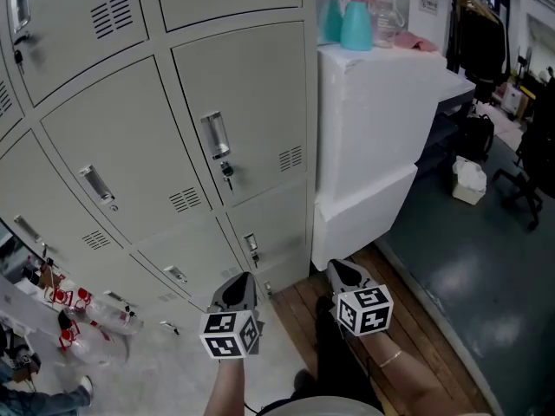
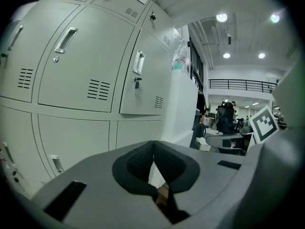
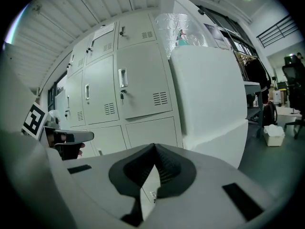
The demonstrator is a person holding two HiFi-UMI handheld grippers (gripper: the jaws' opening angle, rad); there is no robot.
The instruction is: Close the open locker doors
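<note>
Lockers fill the left of the head view. Every door I can see sits shut or nearly so; the keyed door in the right-hand column may stand slightly proud, but I cannot tell. Left gripper and right gripper hang before the bottom row, jaws together on nothing. This fits either all doors shut or open ones out of frame. I judge any ajar door is best pushed squarely with closed jaws, near its handle, until flush.
</note>
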